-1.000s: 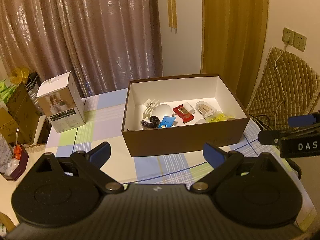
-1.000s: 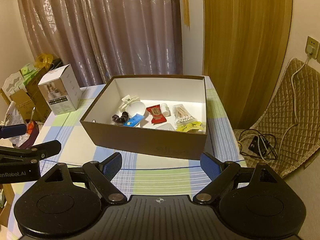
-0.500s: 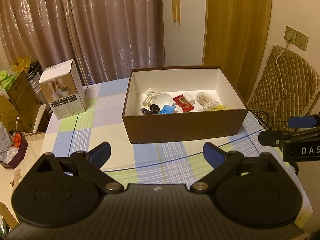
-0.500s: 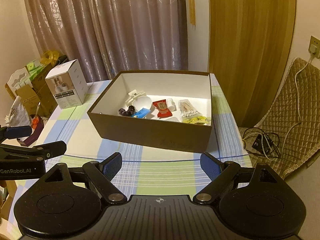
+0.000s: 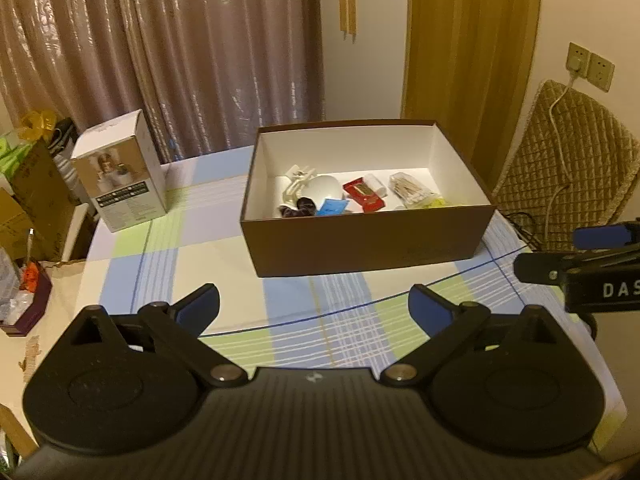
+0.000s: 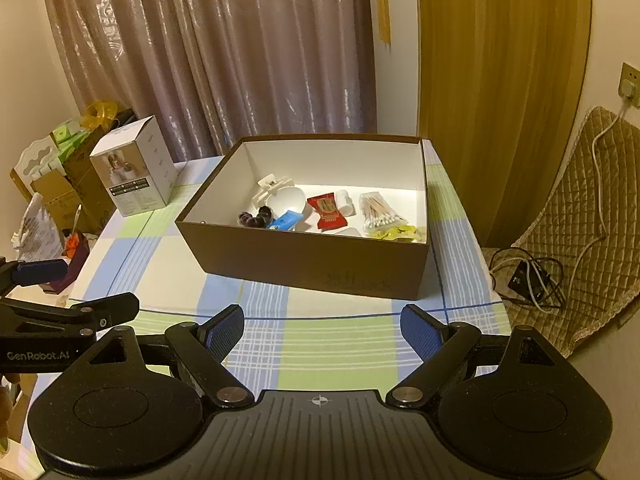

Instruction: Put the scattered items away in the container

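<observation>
Table (image 5: 192,256) carries a checked cloth in blue, green and white; pale curtains hang behind its far edge. Brown box (image 5: 368,240), white inside, sits on the cloth towards the far right of the table, lid off, and holds all the small items in view. White product carton (image 5: 124,176) stands upright on the far left of the table, well apart from the brown box. Quilted chair (image 6: 588,216) stands off the right edge, a white cable draped down its back and a tangle of dark cable at its foot. Left gripper (image 5: 314,308) hovers over the near part of the cloth, jaws spread wide, nothing between the 2 blue pads (image 5: 200,308). Right gripper (image 6: 322,330) hovers over the near edge too, jaws likewise spread wide and empty; each gripper shows at the side of the other's view. Contents of the box, along its floor: white round piece (image 6: 286,200) left of centre, with a white hair claw (image 6: 270,186) touching its far side; bag of cotton swabs (image 6: 378,214) right of centre; red sachet (image 6: 326,212) in the middle, a small white tube (image 6: 344,202) just beside it; blue packet (image 6: 286,220) against the near wall; dark scrunchie (image 6: 256,218) left of the blue packet; yellow wrapper (image 6: 396,232) in the near right corner.
</observation>
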Motion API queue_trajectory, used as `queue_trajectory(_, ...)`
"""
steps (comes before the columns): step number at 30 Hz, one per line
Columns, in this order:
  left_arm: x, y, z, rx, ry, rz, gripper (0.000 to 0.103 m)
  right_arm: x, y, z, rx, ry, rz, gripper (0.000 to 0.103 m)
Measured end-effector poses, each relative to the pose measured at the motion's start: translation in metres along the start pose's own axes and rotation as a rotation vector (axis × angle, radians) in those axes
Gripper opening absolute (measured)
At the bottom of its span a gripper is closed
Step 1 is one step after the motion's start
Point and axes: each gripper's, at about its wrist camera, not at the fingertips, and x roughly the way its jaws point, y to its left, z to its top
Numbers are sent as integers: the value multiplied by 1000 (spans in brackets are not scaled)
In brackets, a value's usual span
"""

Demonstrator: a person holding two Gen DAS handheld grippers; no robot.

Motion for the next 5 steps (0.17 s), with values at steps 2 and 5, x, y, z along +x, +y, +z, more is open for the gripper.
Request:
queue_trajectory(2, 0, 0, 0, -2, -9, -8, 99, 0, -1, 0, 2, 1, -1, 91)
queue_trajectory(5, 1, 1, 1, -8, -20, -8, 99, 1, -1, 0, 0, 0, -4, 91)
